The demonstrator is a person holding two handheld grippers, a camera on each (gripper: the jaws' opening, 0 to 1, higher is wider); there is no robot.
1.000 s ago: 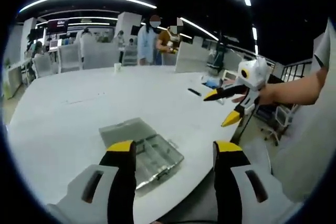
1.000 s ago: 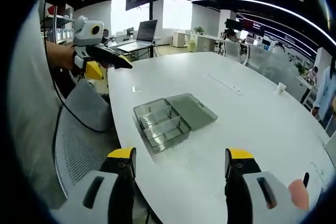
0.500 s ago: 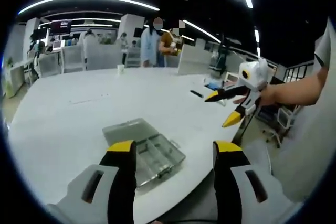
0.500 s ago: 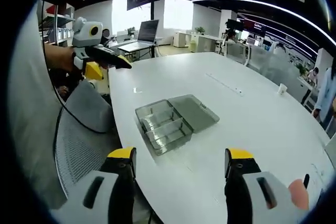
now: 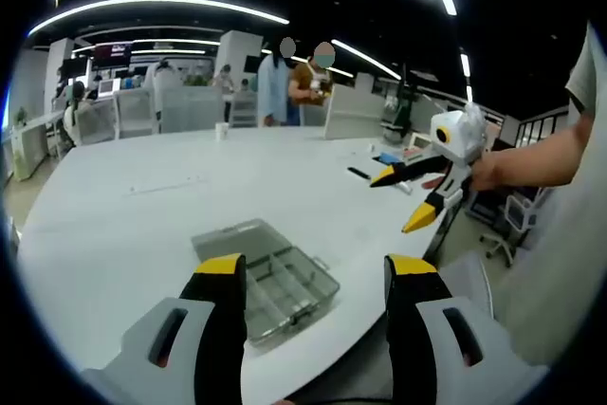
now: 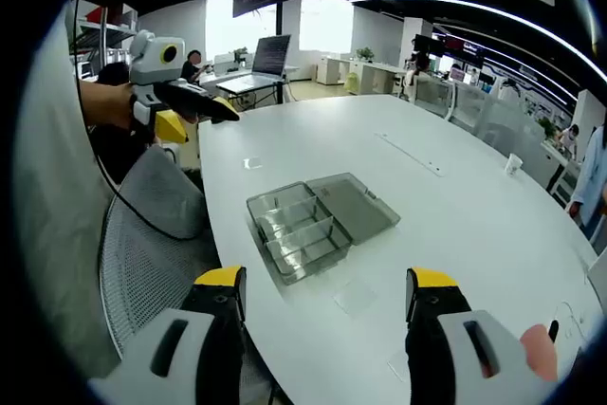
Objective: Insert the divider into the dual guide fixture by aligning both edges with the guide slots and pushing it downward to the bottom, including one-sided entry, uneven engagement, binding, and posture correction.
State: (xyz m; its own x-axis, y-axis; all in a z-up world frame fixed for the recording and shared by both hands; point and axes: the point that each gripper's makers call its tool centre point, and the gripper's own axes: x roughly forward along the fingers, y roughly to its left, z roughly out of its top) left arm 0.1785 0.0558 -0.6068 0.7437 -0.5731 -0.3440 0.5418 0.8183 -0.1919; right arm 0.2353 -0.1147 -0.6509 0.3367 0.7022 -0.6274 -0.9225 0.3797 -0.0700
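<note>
Nothing of the insertion looks begun. The clear compartment box (image 6: 305, 230), which I take to be the dual guide fixture, lies open on the white tabletop (image 6: 455, 206) with its lid (image 6: 353, 204) folded flat beside it, and neither claw holds anything. A thin clear rectangle (image 6: 353, 297) lies flat on the tabletop just near of the box in the right gripper view (possibly the divider, though it is too faint to be sure). So picking up the divider, lining up both edges with the slots and pressing it down are all left to do.

The right claw (image 6: 327, 293) hangs above the near edge of the tabletop with its jaws wide apart and empty; the box sits beyond them, slightly to the left of the gap. The left claw (image 5: 316, 279) likewise stands spread and empty, with the box (image 5: 270, 272) just past its left jaw, partly hidden by it. Each claw also appears in the other's view, held up in the air well apart from the box.
</note>
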